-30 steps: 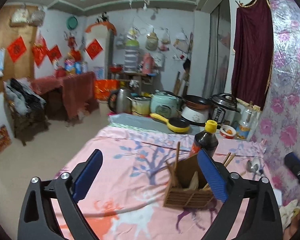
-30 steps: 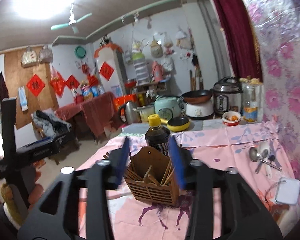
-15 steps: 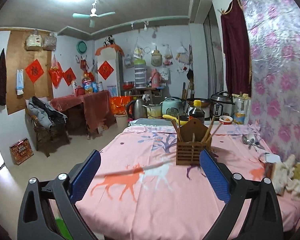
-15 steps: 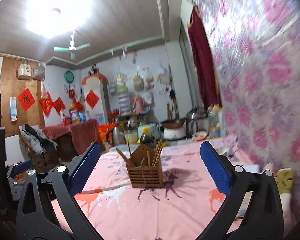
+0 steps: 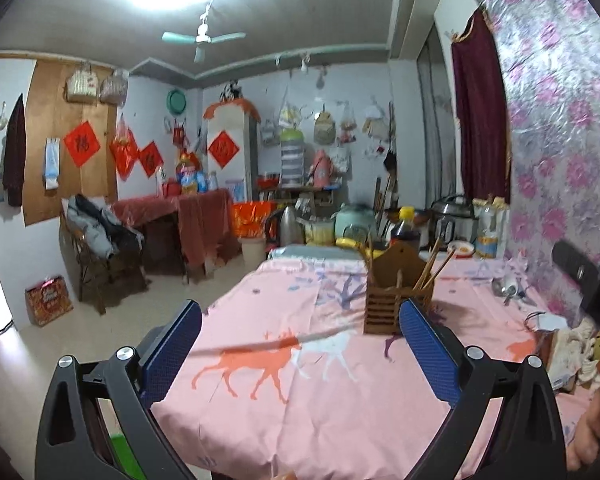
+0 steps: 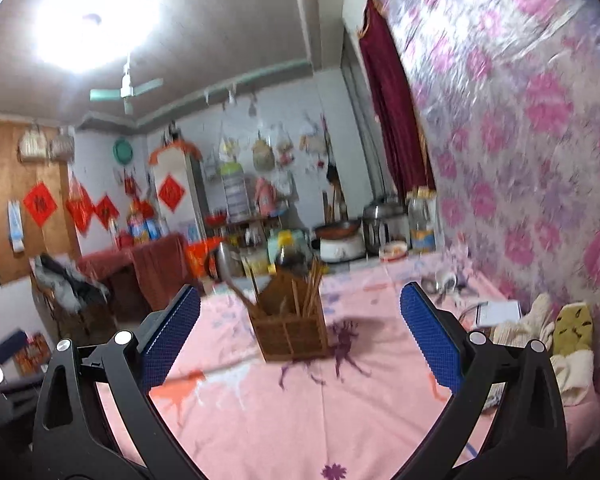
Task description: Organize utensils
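A slatted wooden utensil holder [image 5: 396,302] with several chopsticks standing in it sits mid-table on the pink cloth [image 5: 320,392]; it also shows in the right wrist view [image 6: 290,330]. Metal spoons [image 5: 508,290] lie on the cloth at the far right, blurred in the right wrist view [image 6: 446,282]. My left gripper [image 5: 300,350] is open and empty, held over the table's near part, short of the holder. My right gripper [image 6: 300,338] is open and empty, also back from the holder. The right gripper's body [image 5: 588,284] shows at the left view's right edge.
A dark sauce bottle [image 5: 406,230], yellow pan, kettle and rice cookers [image 5: 454,218] stand behind the holder at the table's far end. A white box [image 6: 498,314] and bundled cloths [image 6: 556,332] lie along the flowered wall on the right. The floor drops off to the left.
Both grippers pulled back and up from the holder. The right gripper, nearly shut around the holder's top one second ago, opened wide. The right view is still blurred with motion.
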